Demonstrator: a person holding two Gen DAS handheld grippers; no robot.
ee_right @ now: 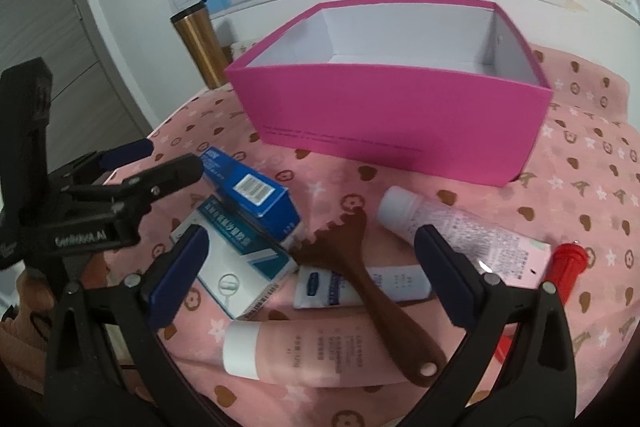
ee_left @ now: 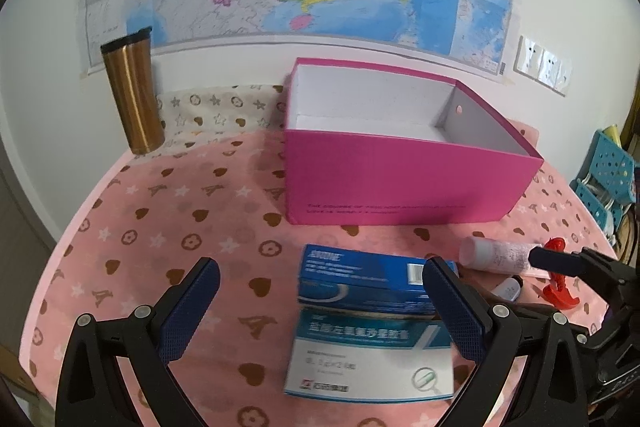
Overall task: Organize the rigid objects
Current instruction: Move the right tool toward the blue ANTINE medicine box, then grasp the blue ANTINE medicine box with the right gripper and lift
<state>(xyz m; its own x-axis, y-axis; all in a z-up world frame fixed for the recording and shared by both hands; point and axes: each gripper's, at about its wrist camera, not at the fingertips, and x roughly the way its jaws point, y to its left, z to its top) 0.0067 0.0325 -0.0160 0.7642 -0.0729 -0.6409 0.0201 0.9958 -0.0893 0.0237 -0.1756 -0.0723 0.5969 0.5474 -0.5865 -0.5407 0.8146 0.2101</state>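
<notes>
Left gripper (ee_left: 320, 301) fingers spreading wide, hovering over blue box (ee_left: 372, 281) and white box (ee_left: 370, 357), gripping nothing. Right gripper (ee_right: 310, 273) fingers spreading wide above brown scraper (ee_right: 372, 287), empty. Pink box (ee_right: 396, 115) sitting far on desk (ee_left: 160, 227).

Pink box (ee_left: 400, 183) standing open-topped ahead of left hand-held gripper (ee_left: 320, 311), nothing lying inside. Medicine cartons (ee_left: 372, 351) crowding between its fingers. Bare cloth stretching leftward; gold tumbler (ee_left: 132, 91) blocking far left.
</notes>
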